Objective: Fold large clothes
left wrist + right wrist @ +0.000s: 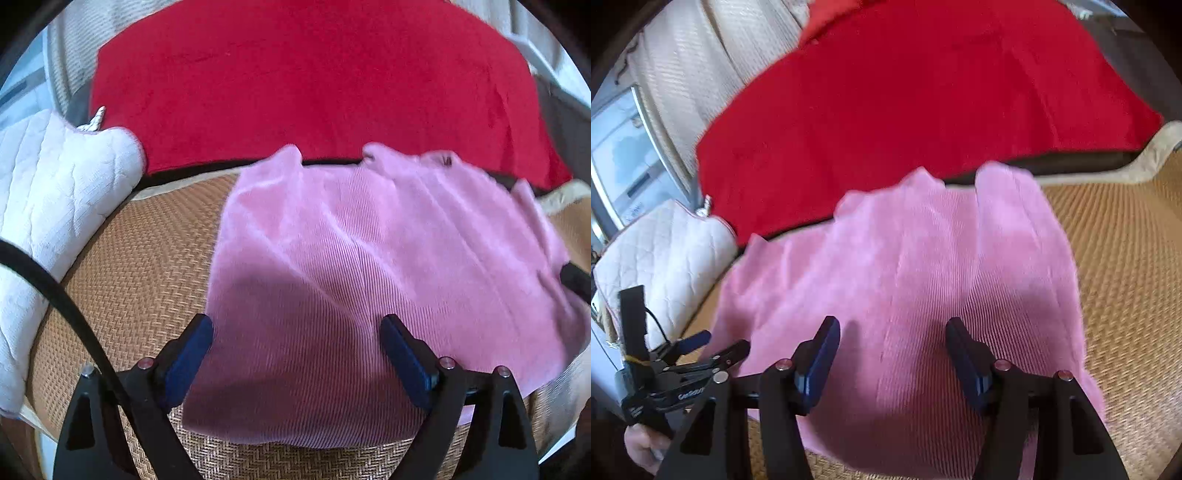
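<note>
A pink corduroy garment (369,240) (905,258) lies spread on a woven tan mat (147,240) (1126,258), its far edge rumpled against a red blanket. My left gripper (295,321) hangs open over the garment's near left part, and its blue pads touch no cloth. My right gripper (892,322) is open too, above the garment's near middle, with only flat cloth showing in the gap. In the right wrist view the left gripper (722,341) shows at the lower left, held by a hand (639,443). A black tip (574,280) enters at the left wrist view's right edge.
A red blanket (314,81) (923,103) covers the surface behind the mat. A white quilted cushion (55,184) (665,251) sits at the left. A black cable (55,295) arcs past the left gripper. Bare mat lies left and right of the garment.
</note>
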Available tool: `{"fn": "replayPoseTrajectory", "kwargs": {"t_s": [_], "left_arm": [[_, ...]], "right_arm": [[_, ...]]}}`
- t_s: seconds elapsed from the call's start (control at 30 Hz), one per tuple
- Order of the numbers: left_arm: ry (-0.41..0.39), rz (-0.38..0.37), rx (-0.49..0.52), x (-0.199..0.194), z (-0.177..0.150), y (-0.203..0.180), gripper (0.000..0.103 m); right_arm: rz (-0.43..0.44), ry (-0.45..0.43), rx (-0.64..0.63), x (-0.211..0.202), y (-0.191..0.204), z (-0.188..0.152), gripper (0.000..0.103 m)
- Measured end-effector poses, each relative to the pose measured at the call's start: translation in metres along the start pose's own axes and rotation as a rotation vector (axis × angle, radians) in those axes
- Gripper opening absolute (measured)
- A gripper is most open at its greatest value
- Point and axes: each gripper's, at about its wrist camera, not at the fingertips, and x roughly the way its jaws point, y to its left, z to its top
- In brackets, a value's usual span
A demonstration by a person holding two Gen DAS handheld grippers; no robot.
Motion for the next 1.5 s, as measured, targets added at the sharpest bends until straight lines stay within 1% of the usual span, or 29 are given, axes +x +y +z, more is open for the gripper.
{"fn": "replayPoseTrajectory", "kwargs": {"t_s": [0.07, 0.1, 0.17, 0.2, 0.23, 0.27, 0.33, 0.43, 0.47, 0.5, 0.57, 0.63, 0.7, 0.73, 0.8, 0.9, 0.97, 1.03, 1.07, 1.2, 1.3, 1.37, 1.43, 1.47, 1.5], "left_arm": [[-0.013, -0.007, -0.022, -0.005, -0.001, 0.005, 0.092], [-0.006, -0.009, -0.026, -0.004, -0.002, 0.006, 0.092], [0.043, -0.022, -0.024, 0.006, -0.006, 0.006, 0.092], [0.076, -0.024, -0.010, 0.014, -0.010, 0.003, 0.092], [0.083, -0.019, 0.003, 0.017, -0.011, 0.002, 0.093], [0.074, -0.011, 0.012, 0.016, -0.011, 0.001, 0.093], [0.065, -0.018, 0.015, 0.010, -0.008, 0.002, 0.093], [0.058, -0.071, -0.069, -0.004, -0.008, 0.018, 0.093], [0.050, -0.102, -0.109, -0.011, -0.010, 0.026, 0.093], [0.032, -0.150, -0.154, -0.021, -0.015, 0.034, 0.093], [0.010, -0.213, -0.217, -0.036, -0.025, 0.044, 0.093], [-0.003, -0.312, -0.278, -0.048, -0.039, 0.050, 0.093], [0.009, -0.405, -0.327, -0.054, -0.056, 0.050, 0.093], [0.021, -0.441, -0.348, -0.054, -0.062, 0.048, 0.093], [0.056, -0.500, -0.399, -0.048, -0.073, 0.047, 0.093], [0.101, -0.508, -0.475, -0.032, -0.078, 0.048, 0.093], [0.101, -0.513, -0.541, -0.023, -0.077, 0.054, 0.093], [0.094, -0.515, -0.606, -0.013, -0.075, 0.060, 0.093], [0.089, -0.517, -0.628, -0.008, -0.072, 0.061, 0.093], [0.050, -0.533, -0.670, 0.006, -0.057, 0.063, 0.093], [0.012, -0.558, -0.734, 0.015, -0.050, 0.067, 0.092], [-0.029, -0.560, -0.750, 0.017, -0.043, 0.066, 0.080], [-0.044, -0.524, -0.740, 0.021, -0.039, 0.066, 0.049], [-0.050, -0.496, -0.727, 0.024, -0.036, 0.063, 0.045], [-0.048, -0.481, -0.718, 0.027, -0.033, 0.062, 0.044]], "right_arm": [[-0.004, -0.016, -0.008, -0.008, 0.001, 0.000, 0.063], [-0.002, -0.015, -0.008, -0.010, 0.001, 0.000, 0.063], [-0.007, 0.015, -0.004, -0.008, -0.001, -0.002, 0.063], [-0.019, 0.043, 0.002, -0.002, -0.003, -0.003, 0.063], [-0.025, 0.115, 0.012, 0.009, -0.007, -0.007, 0.063], [-0.026, 0.153, 0.017, 0.017, -0.009, -0.009, 0.062], [-0.028, 0.143, 0.013, 0.016, -0.009, -0.008, 0.062], [-0.013, 0.136, 0.040, 0.010, -0.013, -0.005, 0.062], [-0.007, 0.131, 0.048, 0.008, -0.015, -0.004, 0.062], [-0.004, 0.118, 0.056, 0.003, -0.017, -0.003, 0.062], [-0.002, 0.094, 0.063, -0.003, -0.020, 0.000, 0.062], [0.023, 0.061, 0.074, -0.012, -0.021, 0.003, 0.062], [0.044, 0.047, 0.082, -0.013, -0.019, 0.005, 0.062], [0.063, 0.051, 0.084, -0.013, -0.017, 0.005, 0.062], [0.070, 0.056, 0.073, -0.010, -0.012, 0.005, 0.062], [0.064, 0.070, 0.057, -0.004, -0.005, 0.003, 0.062], [0.054, 0.092, 0.070, 0.001, -0.008, 0.001, 0.062], [0.034, 0.135, 0.098, 0.011, -0.015, -0.001, 0.062], [0.040, 0.143, 0.112, 0.014, -0.019, -0.003, 0.062], [0.059, 0.139, 0.122, 0.015, -0.021, -0.003, 0.062], [0.056, 0.144, 0.094, 0.017, -0.020, -0.005, 0.062], [0.052, 0.143, 0.078, 0.017, -0.020, -0.008, 0.062], [0.055, 0.144, 0.070, 0.018, -0.019, -0.010, 0.062], [0.061, 0.146, 0.074, 0.017, -0.021, -0.011, 0.062], [0.069, 0.150, 0.082, 0.018, -0.022, -0.011, 0.062]]}}
